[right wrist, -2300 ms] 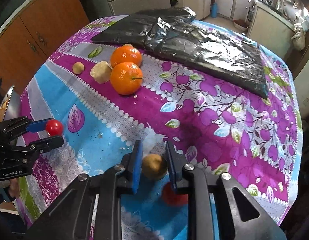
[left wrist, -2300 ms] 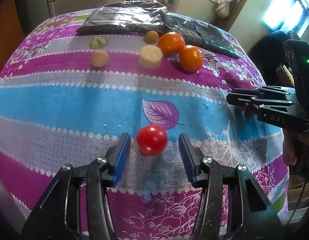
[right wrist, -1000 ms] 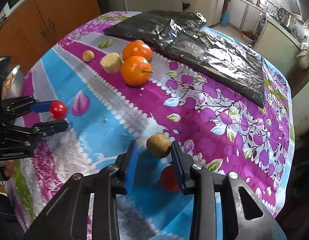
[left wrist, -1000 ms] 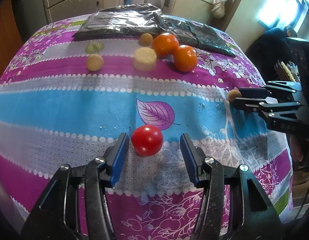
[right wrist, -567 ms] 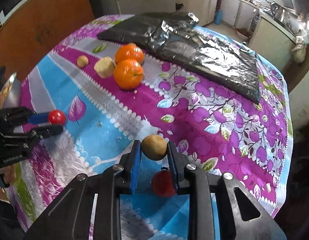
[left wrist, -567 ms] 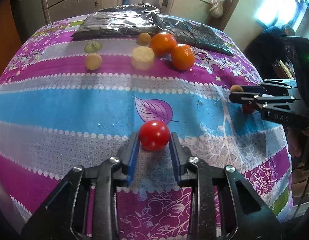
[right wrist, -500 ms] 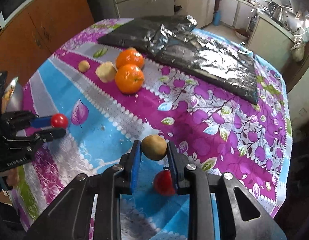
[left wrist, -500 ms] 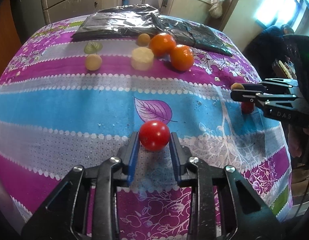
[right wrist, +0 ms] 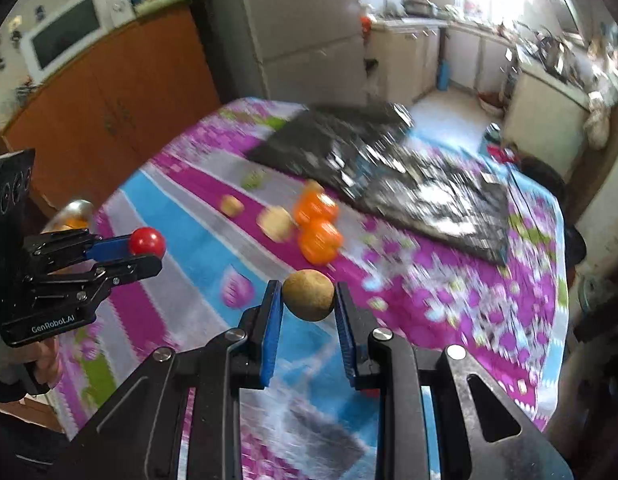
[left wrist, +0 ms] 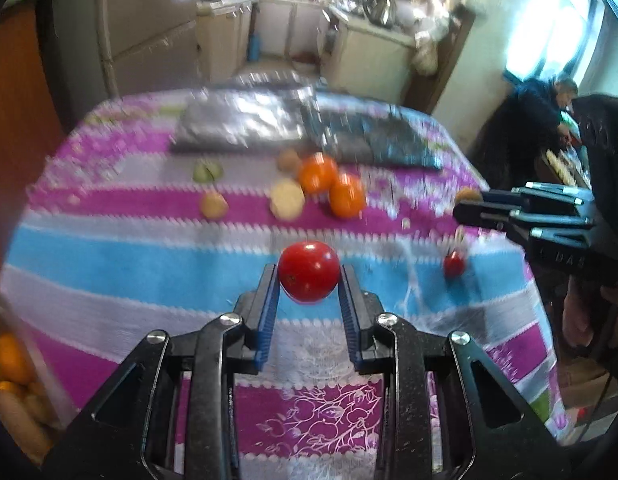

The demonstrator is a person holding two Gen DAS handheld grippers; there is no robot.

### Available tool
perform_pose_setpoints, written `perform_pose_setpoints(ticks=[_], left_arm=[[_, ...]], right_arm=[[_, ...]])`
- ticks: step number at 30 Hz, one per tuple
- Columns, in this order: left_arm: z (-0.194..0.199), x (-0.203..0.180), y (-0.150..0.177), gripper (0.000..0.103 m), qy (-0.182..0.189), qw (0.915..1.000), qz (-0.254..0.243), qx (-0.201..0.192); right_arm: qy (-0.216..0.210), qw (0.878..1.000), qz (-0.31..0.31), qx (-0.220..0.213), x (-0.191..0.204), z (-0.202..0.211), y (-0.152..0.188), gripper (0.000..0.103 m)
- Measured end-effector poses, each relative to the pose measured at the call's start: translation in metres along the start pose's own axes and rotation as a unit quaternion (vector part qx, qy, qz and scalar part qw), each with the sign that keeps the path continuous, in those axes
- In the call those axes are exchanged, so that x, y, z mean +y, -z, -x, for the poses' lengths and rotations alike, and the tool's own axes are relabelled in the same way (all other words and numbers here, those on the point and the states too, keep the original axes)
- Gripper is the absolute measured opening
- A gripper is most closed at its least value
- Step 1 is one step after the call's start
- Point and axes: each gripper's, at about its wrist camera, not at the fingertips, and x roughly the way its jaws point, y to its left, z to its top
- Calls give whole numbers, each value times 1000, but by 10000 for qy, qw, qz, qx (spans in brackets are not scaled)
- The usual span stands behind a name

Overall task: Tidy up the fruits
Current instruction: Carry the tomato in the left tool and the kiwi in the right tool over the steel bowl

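My left gripper (left wrist: 308,276) is shut on a red tomato (left wrist: 309,271) and holds it above the flowered tablecloth (left wrist: 109,248). My right gripper (right wrist: 308,292) is shut on a round brown fruit (right wrist: 309,290), also lifted off the cloth. Each wrist view shows the other tool: the right gripper (left wrist: 469,203) at the right edge, the left gripper (right wrist: 147,252) at the left. A second small tomato (left wrist: 453,264) lies on the blue stripe below the right gripper. Two oranges (left wrist: 347,196) and pale fruits (left wrist: 287,200) sit farther back.
A dark shiny sheet (right wrist: 389,176) covers the far end of the table. A container of fruit (left wrist: 13,380) shows at the lower left, and a metal bowl (right wrist: 73,212) sits beyond the left gripper. A person (left wrist: 541,112) is at the far right by the window.
The left gripper shut on the tomato. Both grippers have since risen off the cloth with their fruits, the views tilting up and blurring. The small tomato stays on the table.
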Motion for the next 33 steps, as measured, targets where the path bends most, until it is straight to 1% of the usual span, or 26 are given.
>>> perform_pose_setpoints(ticks=[2, 7, 11, 14, 18, 21, 26, 28, 33], left_arm=[[26, 6, -3, 30, -200, 9996, 92, -185], [73, 35, 7, 30, -761, 9952, 485, -378], [104, 76, 26, 30, -1220, 9885, 830, -338], [120, 108, 40, 30, -1467, 9828, 1079, -289], [131, 145, 54, 30, -1739, 9771, 1215, -186], [134, 170, 68, 30, -1786, 9743, 1375, -67], [130, 192, 84, 30, -1610, 9757, 1479, 131], [128, 196, 88, 30, -1522, 9769, 1488, 189], [130, 209, 97, 30, -1324, 9796, 1489, 274]], right_arm=[[-244, 9995, 90, -156, 18, 7, -12, 29], [-842, 9954, 339, -321, 66, 7, -33, 29], [-1211, 9902, 619, -313, 114, 1, -45, 29], [-1445, 9862, 761, -279, 153, -9, -52, 29], [-1701, 9817, 848, -87, 197, -28, -54, 29], [-1850, 9778, 973, 106, 231, -42, -52, 29], [-1914, 9734, 1188, 419, 279, -66, -44, 29], [-1897, 9728, 1203, 563, 292, -75, -41, 29], [-1779, 9735, 1200, 787, 308, -86, -35, 29]])
